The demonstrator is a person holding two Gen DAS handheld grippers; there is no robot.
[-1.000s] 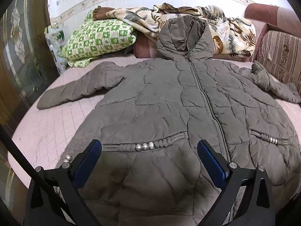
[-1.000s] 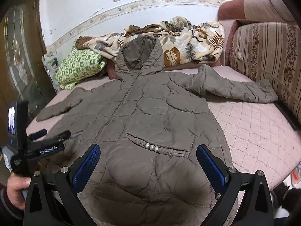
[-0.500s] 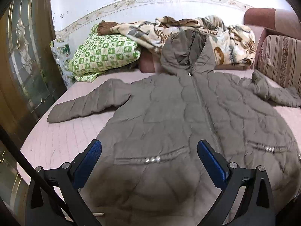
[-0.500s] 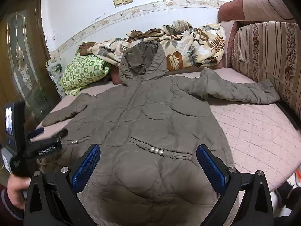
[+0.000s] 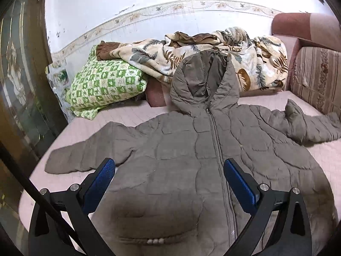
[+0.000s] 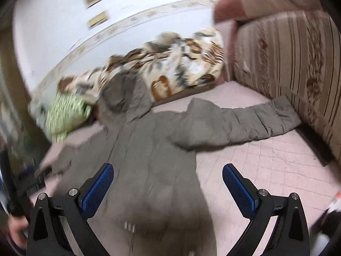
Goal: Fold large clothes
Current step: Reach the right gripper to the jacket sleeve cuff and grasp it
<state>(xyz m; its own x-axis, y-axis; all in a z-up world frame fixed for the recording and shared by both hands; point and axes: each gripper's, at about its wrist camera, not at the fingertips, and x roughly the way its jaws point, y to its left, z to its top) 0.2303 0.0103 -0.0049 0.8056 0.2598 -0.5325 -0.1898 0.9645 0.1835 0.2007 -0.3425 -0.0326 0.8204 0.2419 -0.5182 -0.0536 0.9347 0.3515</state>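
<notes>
A large grey-brown quilted hooded coat (image 5: 191, 153) lies spread face up on the pink bed (image 5: 70, 134), zip closed, both sleeves stretched out sideways. Its hood (image 5: 202, 85) leans against the bedding at the back. My left gripper (image 5: 169, 175) hovers open above the coat's left front, holding nothing. In the blurred right wrist view the same coat (image 6: 149, 153) fills the middle, its right sleeve (image 6: 245, 121) reaching towards the sofa. My right gripper (image 6: 168, 181) is open above the coat's right edge, empty. The left tool (image 6: 23, 183) and a hand show at far left.
A green checked pillow (image 5: 106, 85) and a leaf-print blanket (image 5: 213, 51) are piled along the back wall. A striped sofa back (image 6: 287, 68) borders the bed on the right. A glass-panelled wooden door (image 5: 21, 85) stands at the left. Bare pink mattress (image 6: 266, 164) lies right of the coat.
Both grippers have tilted up and moved forward over the coat; the pocket trim has slid down towards the bottom of each view. The right gripper is swinging, blurring its view. Both stay open.
</notes>
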